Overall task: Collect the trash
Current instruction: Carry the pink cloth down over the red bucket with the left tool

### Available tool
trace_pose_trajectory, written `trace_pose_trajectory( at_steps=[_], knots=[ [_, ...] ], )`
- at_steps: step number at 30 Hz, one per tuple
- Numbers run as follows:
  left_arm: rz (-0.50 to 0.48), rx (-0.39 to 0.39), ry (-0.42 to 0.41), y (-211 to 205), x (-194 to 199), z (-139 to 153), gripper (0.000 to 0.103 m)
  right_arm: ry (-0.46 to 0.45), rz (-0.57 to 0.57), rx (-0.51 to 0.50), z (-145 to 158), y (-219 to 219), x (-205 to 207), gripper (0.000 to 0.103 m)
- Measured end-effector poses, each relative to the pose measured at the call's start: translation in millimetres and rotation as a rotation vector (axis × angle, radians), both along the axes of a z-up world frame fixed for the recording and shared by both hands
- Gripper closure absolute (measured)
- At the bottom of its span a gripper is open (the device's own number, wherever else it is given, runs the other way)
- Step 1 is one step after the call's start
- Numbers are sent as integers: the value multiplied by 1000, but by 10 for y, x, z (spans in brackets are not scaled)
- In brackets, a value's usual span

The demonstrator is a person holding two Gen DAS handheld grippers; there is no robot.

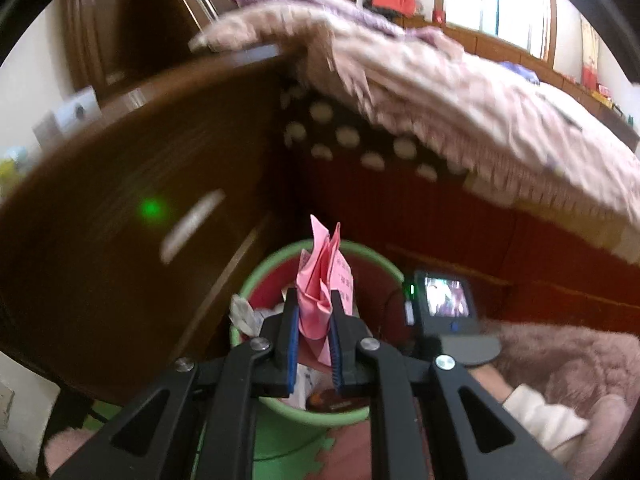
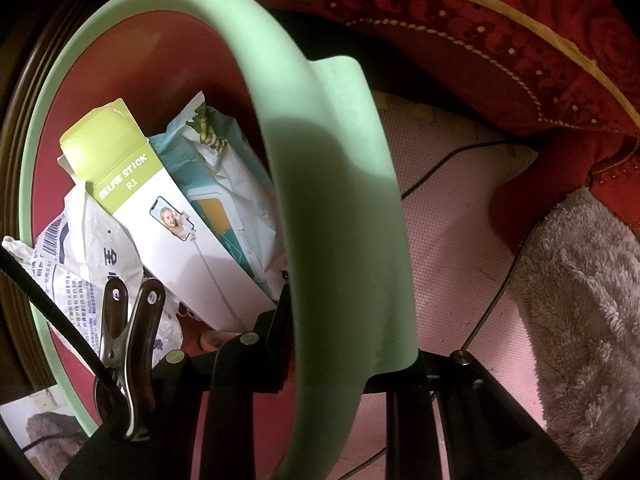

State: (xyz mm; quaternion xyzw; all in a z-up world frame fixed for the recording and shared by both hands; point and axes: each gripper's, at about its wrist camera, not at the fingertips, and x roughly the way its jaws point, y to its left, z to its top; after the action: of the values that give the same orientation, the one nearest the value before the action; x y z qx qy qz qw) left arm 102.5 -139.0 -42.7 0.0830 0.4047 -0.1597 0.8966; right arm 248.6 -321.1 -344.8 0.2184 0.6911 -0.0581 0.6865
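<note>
Now the left gripper point(image 1: 314, 312) is clamped on a crumpled pink paper point(image 1: 320, 276), which sticks up between its blue pads point(image 1: 294, 332) right above the green bin point(image 1: 372, 258). Over on the other side, the right gripper point(image 2: 352, 320) is pinched on that bin's rim point(image 2: 332, 184), with a selfie stick box point(image 2: 168, 216) and wrappers point(image 2: 224, 160) inside.

bedspread point(image 1: 500, 92) fringed | drawer front point(image 1: 132, 208) | fluffy rug point(image 2: 588, 300) | foam mat point(image 2: 452, 216)
</note>
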Motion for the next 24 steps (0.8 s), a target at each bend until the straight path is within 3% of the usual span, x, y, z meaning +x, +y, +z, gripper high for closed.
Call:
trace_pose_trajectory(
  at_steps=[15,24],
  knots=[
    [17,30,230,-35,275,-1046,90,-1,-5,1,32,-21,9,80],
    [4,51,267,-16,316,-1371,90,1,-6,0,20,-30,8,80]
  ],
)
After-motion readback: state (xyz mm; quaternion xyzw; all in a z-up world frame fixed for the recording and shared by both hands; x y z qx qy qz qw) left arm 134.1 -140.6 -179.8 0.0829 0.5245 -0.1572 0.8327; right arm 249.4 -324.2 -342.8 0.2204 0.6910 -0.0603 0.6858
